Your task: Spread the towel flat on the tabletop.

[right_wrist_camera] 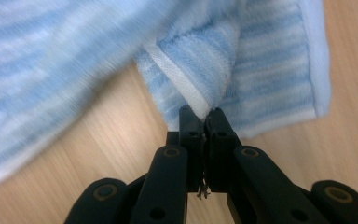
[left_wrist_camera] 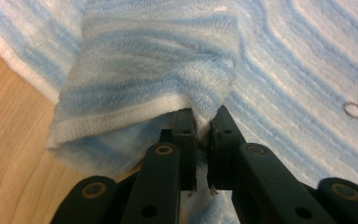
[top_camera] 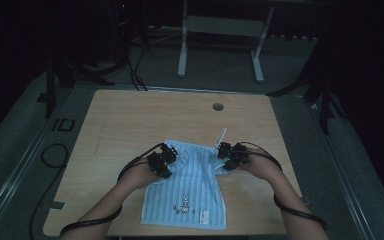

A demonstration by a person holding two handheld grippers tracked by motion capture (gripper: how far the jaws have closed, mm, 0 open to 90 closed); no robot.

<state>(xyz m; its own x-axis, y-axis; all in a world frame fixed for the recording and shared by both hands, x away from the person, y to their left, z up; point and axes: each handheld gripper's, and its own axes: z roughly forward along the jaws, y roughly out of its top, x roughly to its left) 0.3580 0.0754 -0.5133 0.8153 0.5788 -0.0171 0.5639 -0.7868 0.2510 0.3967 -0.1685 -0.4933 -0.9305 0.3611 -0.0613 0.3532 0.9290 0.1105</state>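
Observation:
A light blue striped towel (top_camera: 192, 182) lies on the wooden table (top_camera: 130, 115), its near end flat and bearing a small printed motif. My left gripper (top_camera: 161, 159) is shut on the towel's left edge (left_wrist_camera: 140, 79), which is lifted and folded over the rest of the cloth. At the towel's right side, my right gripper (top_camera: 231, 154) is shut on a white-hemmed corner (right_wrist_camera: 191, 65), held a little above the tabletop. A thin white strip (top_camera: 222, 136) sticks out beyond the towel's far right corner.
A round cable hole (top_camera: 218, 106) sits in the table's far part. White legs of another table (top_camera: 182, 55) stand on the floor behind. Black cables (top_camera: 55, 155) lie on the floor at the left. The room around is dark.

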